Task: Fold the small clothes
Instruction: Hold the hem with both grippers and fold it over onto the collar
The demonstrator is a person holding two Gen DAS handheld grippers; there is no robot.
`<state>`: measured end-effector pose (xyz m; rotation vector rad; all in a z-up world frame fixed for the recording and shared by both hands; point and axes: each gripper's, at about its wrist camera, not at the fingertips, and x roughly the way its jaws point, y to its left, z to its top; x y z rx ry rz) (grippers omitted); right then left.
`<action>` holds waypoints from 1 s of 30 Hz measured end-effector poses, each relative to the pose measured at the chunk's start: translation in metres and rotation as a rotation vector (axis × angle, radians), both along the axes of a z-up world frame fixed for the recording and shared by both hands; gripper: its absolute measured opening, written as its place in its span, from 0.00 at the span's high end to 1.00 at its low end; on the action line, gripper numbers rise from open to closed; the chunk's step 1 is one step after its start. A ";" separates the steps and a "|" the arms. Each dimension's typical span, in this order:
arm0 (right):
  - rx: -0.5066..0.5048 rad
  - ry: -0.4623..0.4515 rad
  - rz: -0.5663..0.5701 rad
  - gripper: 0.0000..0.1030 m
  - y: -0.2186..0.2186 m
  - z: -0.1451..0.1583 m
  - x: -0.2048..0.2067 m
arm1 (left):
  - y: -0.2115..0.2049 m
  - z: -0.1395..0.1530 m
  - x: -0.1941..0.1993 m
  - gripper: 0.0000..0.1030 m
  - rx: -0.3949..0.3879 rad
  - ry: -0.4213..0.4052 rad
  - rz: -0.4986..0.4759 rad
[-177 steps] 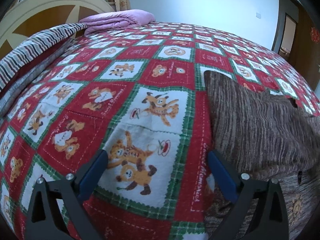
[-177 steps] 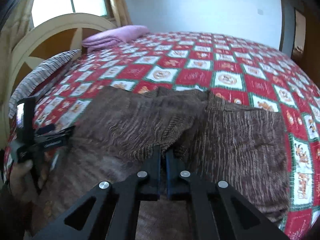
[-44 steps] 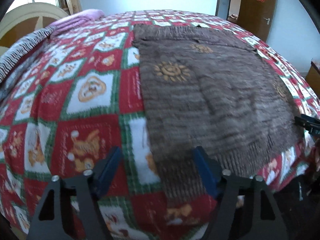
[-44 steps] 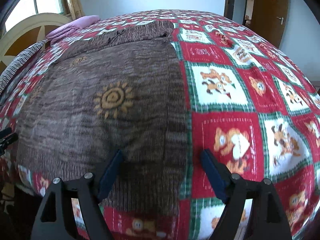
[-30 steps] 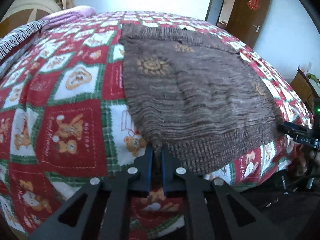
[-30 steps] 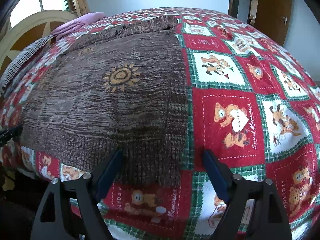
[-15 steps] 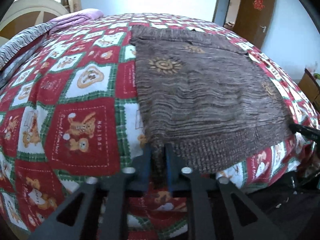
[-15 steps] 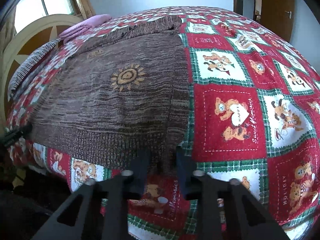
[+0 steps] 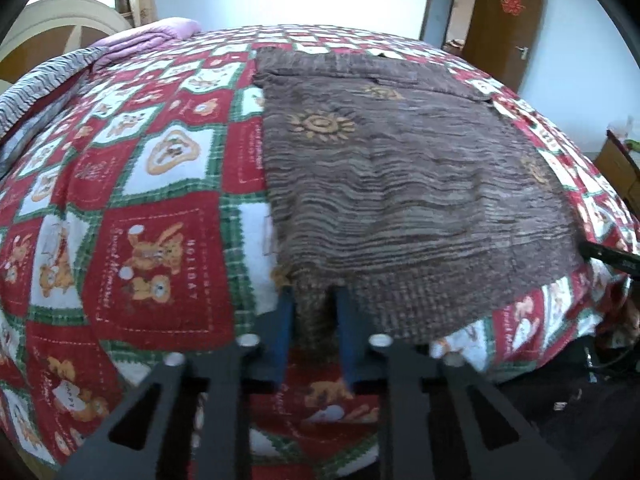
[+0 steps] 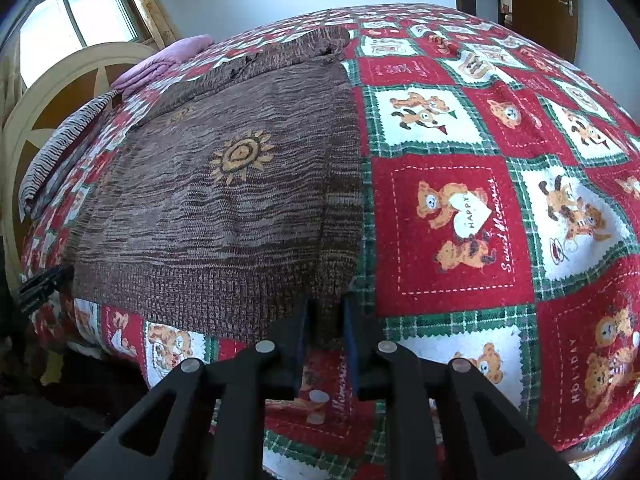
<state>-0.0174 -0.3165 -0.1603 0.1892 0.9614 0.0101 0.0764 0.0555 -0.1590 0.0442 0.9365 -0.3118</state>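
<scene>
Now pinching at both near corners: left gripper [image 9: 314,300] clamped on the ribbed hem of the brown sweater [image 9: 400,168] at its left corner, blue pads [image 9: 285,320] pressed onto a tuck of knit between them. Same on the other side, right gripper [image 10: 325,312] closed on the hem's right corner, fabric bunched in the narrow gap. Sweater spread flat and face-up across the teddy-bear quilt [image 10: 460,220], hem draped just over the near edge of the bed, sun motif [image 10: 240,156] showing, sleeves or collar end bunched along the far edge. Two corners held at once, probably so the bottom edge can lift as one straight line and travel toward the far end without skewing. Hem overhanging the bed edge most likely for access, letting the fingers slide under and over the knit without digging into the quilt. Loose, stretchy knit, so likely to sag in the middle unless kept taut between the two grips. Pink blanket [image 9: 152,36] and striped pillow [image 9: 44,76] well apart at the headboard [image 10: 48,116], out of the fold's path.
</scene>
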 end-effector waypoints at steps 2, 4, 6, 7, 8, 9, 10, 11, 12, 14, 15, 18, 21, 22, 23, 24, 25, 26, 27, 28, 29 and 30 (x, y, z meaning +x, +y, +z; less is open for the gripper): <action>-0.005 -0.002 -0.001 0.82 0.000 0.000 0.000 | -0.002 0.000 0.000 0.89 -0.001 -0.003 -0.007; -0.012 -0.009 0.013 0.82 0.001 0.000 -0.001 | -0.004 0.002 -0.002 0.92 0.002 -0.014 -0.022; -0.022 -0.018 0.027 0.85 0.002 0.002 -0.002 | -0.001 0.010 -0.003 0.93 -0.015 -0.034 -0.028; -0.012 -0.022 0.031 0.96 0.001 0.004 -0.002 | 0.002 0.015 -0.003 0.93 -0.024 -0.048 -0.028; 0.001 -0.033 0.038 0.96 0.000 0.008 -0.003 | 0.006 0.023 -0.004 0.93 -0.038 -0.066 -0.028; 0.009 -0.048 0.046 0.96 -0.001 0.013 -0.005 | 0.009 0.028 -0.005 0.93 -0.053 -0.076 -0.029; 0.013 -0.058 0.050 0.96 -0.002 0.018 -0.007 | 0.014 0.034 -0.005 0.93 -0.074 -0.084 -0.028; 0.026 -0.075 0.055 0.96 -0.004 0.024 -0.009 | 0.017 0.037 -0.005 0.93 -0.088 -0.088 -0.027; 0.046 -0.088 0.060 0.96 -0.005 0.029 -0.012 | 0.020 0.042 -0.006 0.93 -0.104 -0.093 -0.027; 0.105 -0.121 0.068 0.96 -0.011 0.040 -0.018 | 0.023 0.049 -0.007 0.93 -0.129 -0.105 -0.030; 0.134 -0.145 0.068 0.96 -0.015 0.047 -0.022 | 0.024 0.051 -0.006 0.93 -0.133 -0.109 -0.031; 0.224 -0.199 0.048 0.96 -0.029 0.063 -0.032 | 0.026 0.056 -0.005 0.93 -0.164 -0.107 -0.032; 0.272 -0.233 0.045 0.96 -0.034 0.075 -0.040 | 0.024 0.059 -0.008 0.93 -0.168 -0.112 -0.050; 0.271 -0.244 0.049 0.96 -0.033 0.078 -0.042 | 0.022 0.060 -0.010 0.93 -0.162 -0.117 -0.059; 0.272 -0.247 0.052 0.96 -0.031 0.079 -0.043 | 0.020 0.059 -0.010 0.93 -0.152 -0.124 -0.065; 0.273 -0.249 0.055 0.96 -0.030 0.080 -0.043 | 0.019 0.058 -0.009 0.93 -0.136 -0.128 -0.065; 0.273 -0.248 0.051 0.96 -0.030 0.079 -0.042 | 0.019 0.054 -0.007 0.93 -0.134 -0.117 -0.059; 0.277 -0.245 0.046 0.96 -0.031 0.078 -0.041 | 0.021 0.052 -0.005 0.93 -0.141 -0.103 -0.053; 0.291 -0.239 0.036 0.96 -0.033 0.076 -0.039 | 0.023 0.051 -0.002 0.93 -0.152 -0.088 -0.046; 0.312 -0.239 0.032 0.96 -0.035 0.076 -0.039 | 0.026 0.052 -0.001 0.93 -0.162 -0.085 -0.042; 0.320 -0.242 0.034 0.96 -0.037 0.077 -0.039 | 0.029 0.054 0.000 0.93 -0.175 -0.087 -0.037; 0.324 -0.255 0.035 0.96 -0.037 0.082 -0.038 | 0.032 0.059 0.003 0.93 -0.193 -0.094 -0.033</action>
